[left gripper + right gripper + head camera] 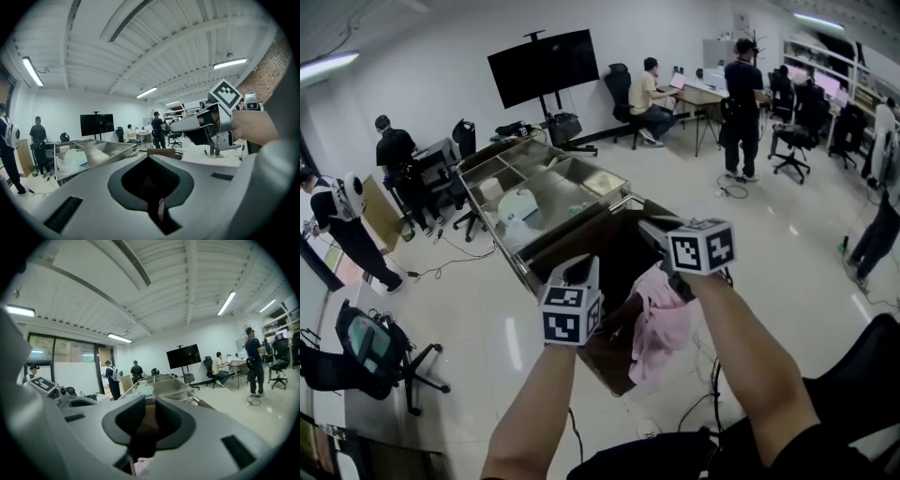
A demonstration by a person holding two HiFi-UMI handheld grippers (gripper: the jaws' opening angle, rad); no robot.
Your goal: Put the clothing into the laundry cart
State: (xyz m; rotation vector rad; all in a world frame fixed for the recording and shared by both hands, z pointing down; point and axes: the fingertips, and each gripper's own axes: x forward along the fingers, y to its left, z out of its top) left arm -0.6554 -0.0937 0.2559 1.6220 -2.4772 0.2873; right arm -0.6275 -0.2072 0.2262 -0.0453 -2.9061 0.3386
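Observation:
A pink garment (pixel 661 323) hangs between my two grippers over the near rim of the brown laundry cart (pixel 605 361), whose dark inside lies just beyond. My left gripper (pixel 581 269) points away from me, jaws together; in the left gripper view a sliver of pink cloth (pixel 161 209) shows deep in the left gripper (pixel 149 159). My right gripper (pixel 653 231) is to the right of it. In the right gripper view, the right gripper (pixel 150 401) has its jaws nearly together, with pink cloth (pixel 140 466) at their base. The garment's lower part droops outside the cart.
A steel trolley (pixel 546 161) with several compartments and white bags stands right behind the cart. A black office chair (pixel 380 352) is at the left, a dark seat at the lower right. Several people stand or sit at desks around the room. Cables lie on the floor.

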